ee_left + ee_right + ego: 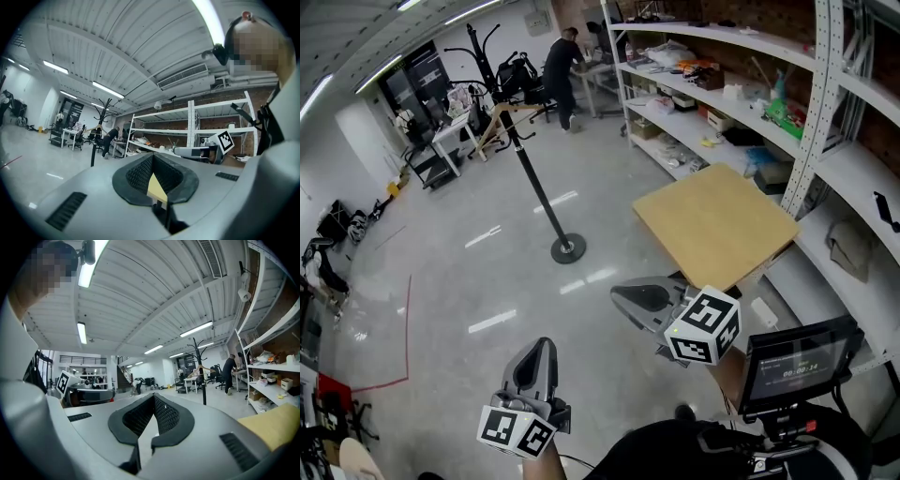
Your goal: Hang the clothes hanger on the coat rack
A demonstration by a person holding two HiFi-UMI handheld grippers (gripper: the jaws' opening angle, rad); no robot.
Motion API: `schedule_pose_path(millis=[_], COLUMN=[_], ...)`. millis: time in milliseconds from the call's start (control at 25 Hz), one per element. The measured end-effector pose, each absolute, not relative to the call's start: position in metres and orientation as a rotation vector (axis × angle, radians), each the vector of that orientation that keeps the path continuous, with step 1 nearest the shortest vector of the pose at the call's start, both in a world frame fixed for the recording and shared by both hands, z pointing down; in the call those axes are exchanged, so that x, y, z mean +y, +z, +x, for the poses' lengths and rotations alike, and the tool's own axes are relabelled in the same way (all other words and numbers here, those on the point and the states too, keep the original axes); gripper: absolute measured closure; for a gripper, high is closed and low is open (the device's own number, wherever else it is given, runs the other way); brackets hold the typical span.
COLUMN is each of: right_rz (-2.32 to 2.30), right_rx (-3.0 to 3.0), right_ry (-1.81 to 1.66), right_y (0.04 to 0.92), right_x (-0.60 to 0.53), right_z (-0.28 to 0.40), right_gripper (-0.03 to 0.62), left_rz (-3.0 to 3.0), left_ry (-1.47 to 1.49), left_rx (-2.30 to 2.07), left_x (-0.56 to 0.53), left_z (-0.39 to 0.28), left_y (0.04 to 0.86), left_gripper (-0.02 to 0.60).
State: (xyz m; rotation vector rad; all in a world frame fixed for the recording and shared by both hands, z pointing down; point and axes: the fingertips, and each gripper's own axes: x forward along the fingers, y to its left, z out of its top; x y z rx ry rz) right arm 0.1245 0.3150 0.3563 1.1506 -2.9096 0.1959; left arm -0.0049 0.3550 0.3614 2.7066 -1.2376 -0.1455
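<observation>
Head view: I log the left gripper [544, 349] and the right gripper [621, 296] low in frame, both empty. The square light-wood tabletop [717, 225] lies just beside the right one. The black metal coat rack [534, 183] stands well apart on the grey floor, and the pale wooden clothes hanger [504, 116] hangs on it near the top.

Left gripper view: I read the jaws as together, nothing held. The rack [93, 154] and hanger [94, 128] are far off.

Right gripper view: the jaws are together on nothing. The rack [204, 390] and hanger [200, 368] are distant.
</observation>
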Motion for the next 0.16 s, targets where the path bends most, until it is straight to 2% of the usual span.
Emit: schedule_pose_path(millis=[160], right_rz=[1.180], right_rx=[-2.900], right_ry=[0.216], right_y=[0.3611], right_x=[0.3173], right_z=[0.1311], right_gripper=[0.588], left_rz=[2.754], left_ry=[-0.133], left_rx=[-1.194], left_x=[0.3608], left_z=[0.0059], left_y=[0.3584], left_gripper=[0.581])
